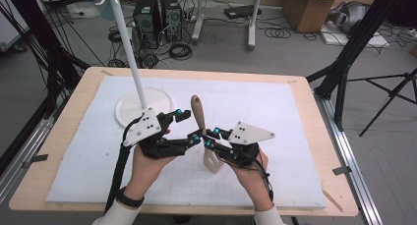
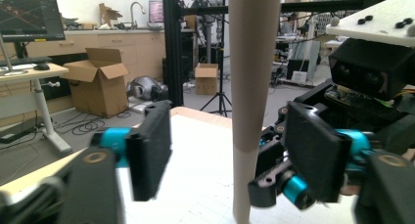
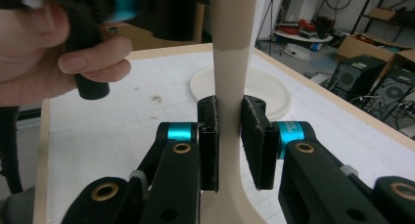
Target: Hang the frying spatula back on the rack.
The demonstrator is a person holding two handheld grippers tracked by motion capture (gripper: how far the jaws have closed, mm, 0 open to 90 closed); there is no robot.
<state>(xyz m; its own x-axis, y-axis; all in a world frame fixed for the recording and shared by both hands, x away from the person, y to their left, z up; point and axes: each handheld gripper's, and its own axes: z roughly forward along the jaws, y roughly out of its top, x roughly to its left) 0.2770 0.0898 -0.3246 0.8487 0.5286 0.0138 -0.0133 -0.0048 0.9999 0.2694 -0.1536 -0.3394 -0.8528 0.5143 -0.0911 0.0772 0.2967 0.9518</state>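
Right gripper (image 3: 229,136) clamps the spatula's (image 1: 202,131) pale neck, holding it upright above the worktop (image 1: 295,112), wooden handle up. Left gripper (image 2: 230,150) has jaws apart around the handle, not touching. White stand (image 1: 142,104) sits behind on the worktop.

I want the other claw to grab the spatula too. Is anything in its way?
Nothing visible blocks it. The spatula handle stands in the gap between the left gripper pads, not yet touched. The right gripper clamps it lower down.
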